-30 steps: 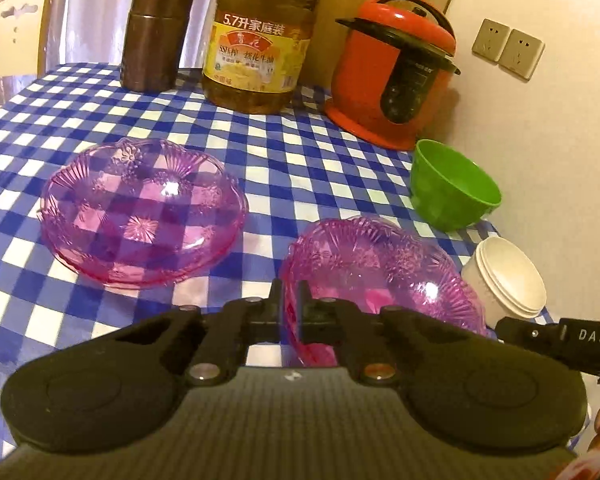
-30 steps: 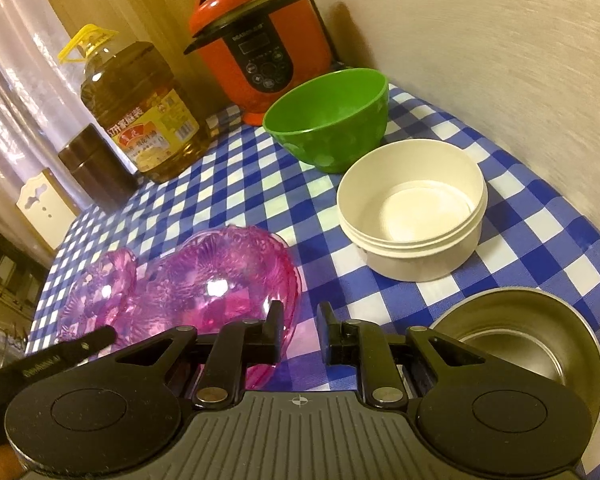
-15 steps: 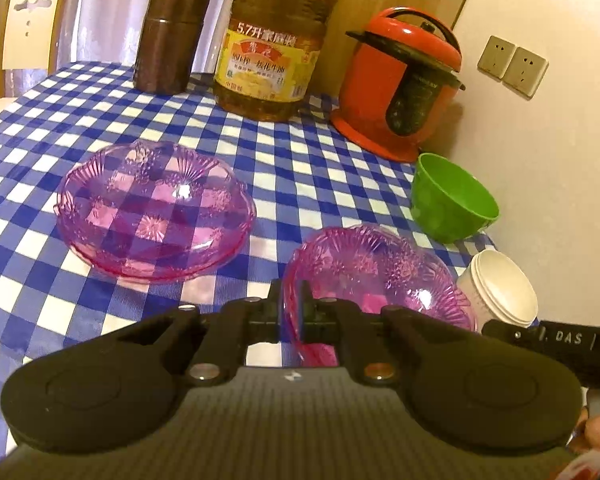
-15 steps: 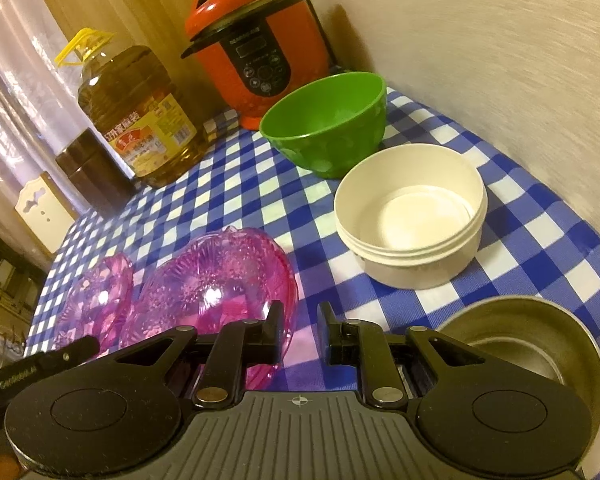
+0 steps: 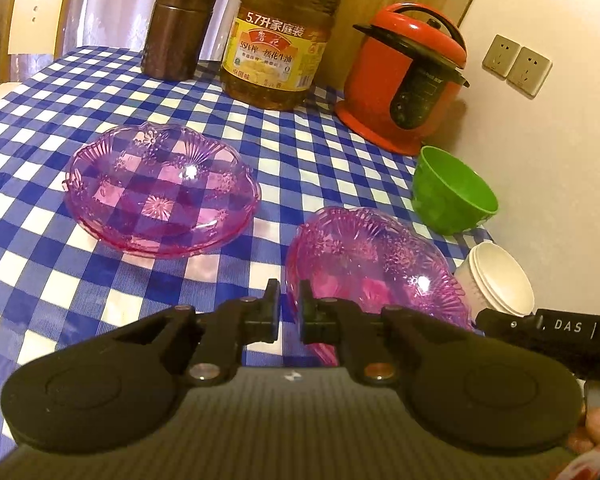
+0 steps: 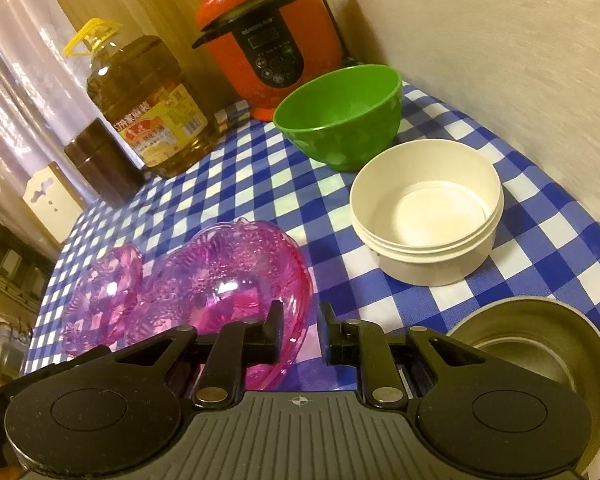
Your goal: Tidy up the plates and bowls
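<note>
While your left gripper point(image 5: 289, 308) pinches the tilted pink plate's point(image 5: 372, 264) rim at lower centre, your right gripper point(image 6: 300, 334) hovers slightly apart, holding nothing, white bowl point(image 6: 426, 216) centre right.

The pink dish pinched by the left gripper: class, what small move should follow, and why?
Probably carry the tilted pink dish leftward over the flat pink dish. The left gripper is shut on its rim, it looks lifted at that edge, and the two match, so stacking them suits tidying. The right gripper holds nothing.
</note>
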Demonstrator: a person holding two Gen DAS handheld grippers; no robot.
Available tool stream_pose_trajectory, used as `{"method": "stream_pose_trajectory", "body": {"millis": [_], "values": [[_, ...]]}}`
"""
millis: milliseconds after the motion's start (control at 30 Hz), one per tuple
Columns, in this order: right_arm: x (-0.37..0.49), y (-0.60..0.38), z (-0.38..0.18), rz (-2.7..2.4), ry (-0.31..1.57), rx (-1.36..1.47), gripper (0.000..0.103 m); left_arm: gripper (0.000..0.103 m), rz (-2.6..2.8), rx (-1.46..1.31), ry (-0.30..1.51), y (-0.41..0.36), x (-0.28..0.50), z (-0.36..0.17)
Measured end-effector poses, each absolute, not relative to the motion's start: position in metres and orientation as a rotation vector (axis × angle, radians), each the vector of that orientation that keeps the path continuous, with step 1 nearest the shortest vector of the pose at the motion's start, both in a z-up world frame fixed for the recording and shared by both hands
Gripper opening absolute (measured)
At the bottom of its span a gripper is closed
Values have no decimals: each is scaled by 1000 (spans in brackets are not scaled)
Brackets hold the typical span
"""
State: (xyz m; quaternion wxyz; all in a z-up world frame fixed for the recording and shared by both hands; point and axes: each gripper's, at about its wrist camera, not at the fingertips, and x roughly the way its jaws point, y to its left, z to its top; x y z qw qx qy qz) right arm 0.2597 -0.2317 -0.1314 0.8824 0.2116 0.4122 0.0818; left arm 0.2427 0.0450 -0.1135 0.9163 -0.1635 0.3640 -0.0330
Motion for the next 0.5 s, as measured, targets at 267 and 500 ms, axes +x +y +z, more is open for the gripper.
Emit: {"method": "stream_pose_trajectory", "body": {"millis": [267, 500], "values": [[239, -221, -117, 186, 866, 403, 51, 27, -39, -324, 782, 38, 221, -102], [212, -212, -103, 206, 874, 374, 55, 51, 16, -316, 803, 38, 192, -94]]}}
